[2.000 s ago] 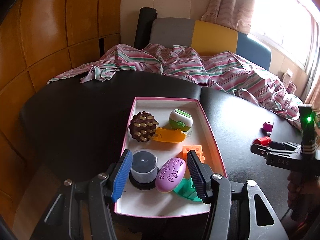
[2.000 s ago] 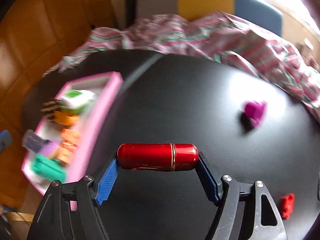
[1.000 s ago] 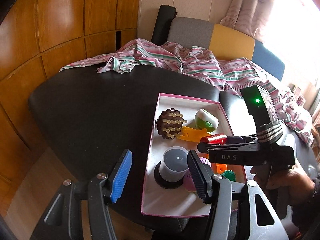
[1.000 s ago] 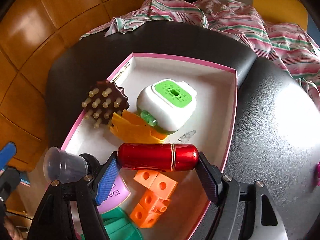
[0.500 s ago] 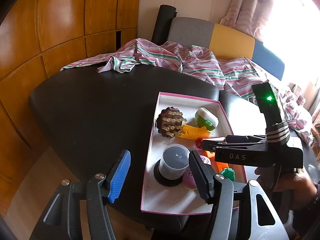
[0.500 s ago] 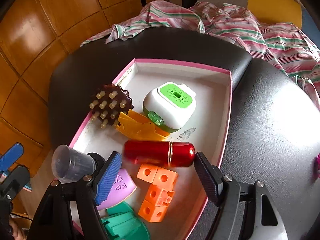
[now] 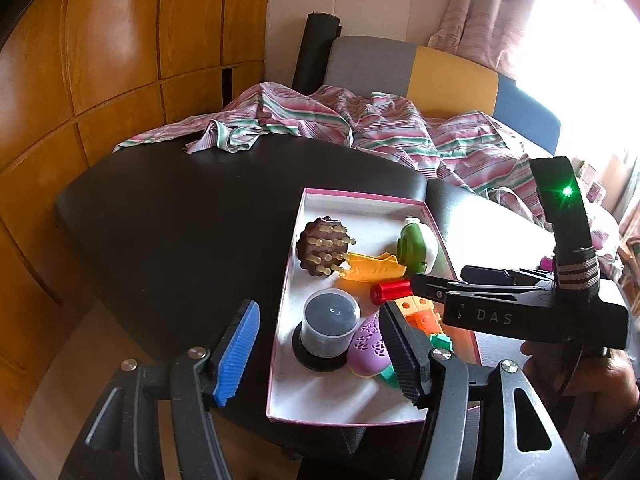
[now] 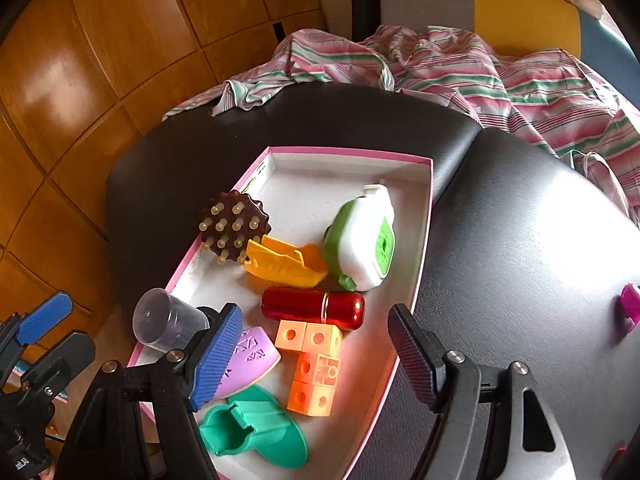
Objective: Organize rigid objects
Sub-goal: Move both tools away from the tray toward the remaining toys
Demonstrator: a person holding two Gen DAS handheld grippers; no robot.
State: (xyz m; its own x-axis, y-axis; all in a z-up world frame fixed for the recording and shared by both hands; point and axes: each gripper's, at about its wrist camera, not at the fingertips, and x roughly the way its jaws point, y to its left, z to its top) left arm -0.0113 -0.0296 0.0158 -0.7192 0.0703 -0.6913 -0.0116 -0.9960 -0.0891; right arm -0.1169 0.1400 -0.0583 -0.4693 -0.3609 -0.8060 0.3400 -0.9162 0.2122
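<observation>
A pink-rimmed white tray [image 7: 280, 320] [image 8: 420, 240] on the black table holds several toys. A red metal cylinder [image 8: 314, 308] [image 7: 390, 291] lies loose in it, between a yellow piece [image 8: 280, 266] and orange cubes [image 8: 314, 364]. My right gripper [image 8: 314, 356] [image 7: 424, 282] hovers open just above and behind the cylinder, touching nothing. My left gripper [image 7: 320, 354] [image 8: 44, 320] hangs at the tray's near left corner with its jaws opening. A grey cup [image 7: 330, 326] shows between them, but the pads stay clear of it.
The tray also holds a brown peg brush [image 8: 234, 224], a green-and-white device [image 8: 366, 244] tipped on its side, a purple oval [image 8: 250, 356] and a teal piece [image 8: 252, 432]. A magenta toy [image 8: 630, 304] lies on the table at right. Striped cloth [image 7: 360, 128] covers the far side.
The right gripper let the red cylinder go into the tray and drew back and up. The green-and-white device tipped onto its side. The left jaws widened a little.
</observation>
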